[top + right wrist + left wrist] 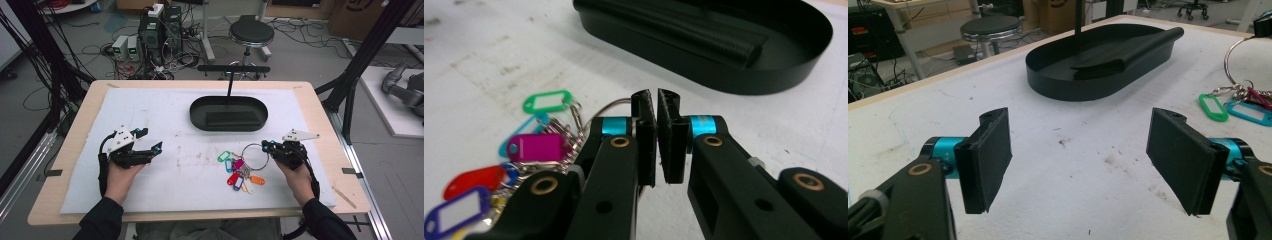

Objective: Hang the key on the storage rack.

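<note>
- My right tool (268,146) has its jaws pressed together on the big metal key ring (255,156); in the right gripper view the ring's wire (610,106) runs in behind the closed pads, so I judge it gripped.
- The ring lies on the desk just in front of the black tray (196,113), its coloured tags (239,173) fanned out flat on the side away from the tray.
- My left tool (150,141) hovers released, jaws wide apart, well to the left of the tray, holding nothing.
- I judge the grasp made; lifting the bunch and moving it, probably to the tray or its upright T-shaped stand (233,69), is left.
- The desk (75,127) carries a scuffed white mat (135,107).
- Beyond the tray: a stool (251,34), computer boxes (160,27) and cables across the floor.
</note>
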`<act>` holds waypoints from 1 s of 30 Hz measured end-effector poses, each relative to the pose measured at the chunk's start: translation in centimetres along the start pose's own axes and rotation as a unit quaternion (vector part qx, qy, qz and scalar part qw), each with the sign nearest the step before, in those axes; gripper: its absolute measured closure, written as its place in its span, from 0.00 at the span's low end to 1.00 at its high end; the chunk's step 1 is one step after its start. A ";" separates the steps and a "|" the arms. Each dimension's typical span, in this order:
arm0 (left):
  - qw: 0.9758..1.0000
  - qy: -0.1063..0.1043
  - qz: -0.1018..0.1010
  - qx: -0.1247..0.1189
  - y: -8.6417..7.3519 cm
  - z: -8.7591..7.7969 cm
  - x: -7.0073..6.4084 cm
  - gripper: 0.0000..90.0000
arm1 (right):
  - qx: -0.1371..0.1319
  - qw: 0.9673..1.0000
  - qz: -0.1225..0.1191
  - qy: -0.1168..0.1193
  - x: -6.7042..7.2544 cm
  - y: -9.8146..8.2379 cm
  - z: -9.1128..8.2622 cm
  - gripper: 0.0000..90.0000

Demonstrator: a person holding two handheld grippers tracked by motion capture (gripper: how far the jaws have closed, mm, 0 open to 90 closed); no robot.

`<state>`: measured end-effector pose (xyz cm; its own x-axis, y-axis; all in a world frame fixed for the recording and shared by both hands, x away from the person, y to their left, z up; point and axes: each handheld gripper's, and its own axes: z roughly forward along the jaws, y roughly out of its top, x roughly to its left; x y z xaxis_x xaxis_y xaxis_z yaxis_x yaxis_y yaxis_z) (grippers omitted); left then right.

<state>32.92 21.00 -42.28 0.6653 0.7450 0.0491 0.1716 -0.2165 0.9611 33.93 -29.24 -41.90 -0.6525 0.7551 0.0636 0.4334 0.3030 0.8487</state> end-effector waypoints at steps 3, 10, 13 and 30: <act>1.000 0.000 0.001 0.000 0.0 0.0 0.0 0.29 | -0.012 1.000 0.006 0.010 0.2 0.1 -0.2 0.97; 1.000 0.000 0.000 -0.002 0.1 0.0 -0.1 0.29 | -0.019 0.999 0.022 0.039 0.7 0.2 -0.1 0.96; 1.000 -0.001 0.002 0.000 0.1 0.0 -0.1 0.29 | -0.014 0.999 0.025 0.045 1.0 0.2 0.1 0.95; 1.000 -0.007 0.001 -0.002 0.1 0.0 -0.2 0.29 | 0.001 0.998 0.022 0.067 0.9 0.6 0.2 0.97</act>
<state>32.74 20.82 -42.18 0.6753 0.7360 0.0477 0.1671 -0.2157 0.9621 33.73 -28.21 -41.47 -0.7101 0.6832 0.1702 0.4640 0.2722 0.8430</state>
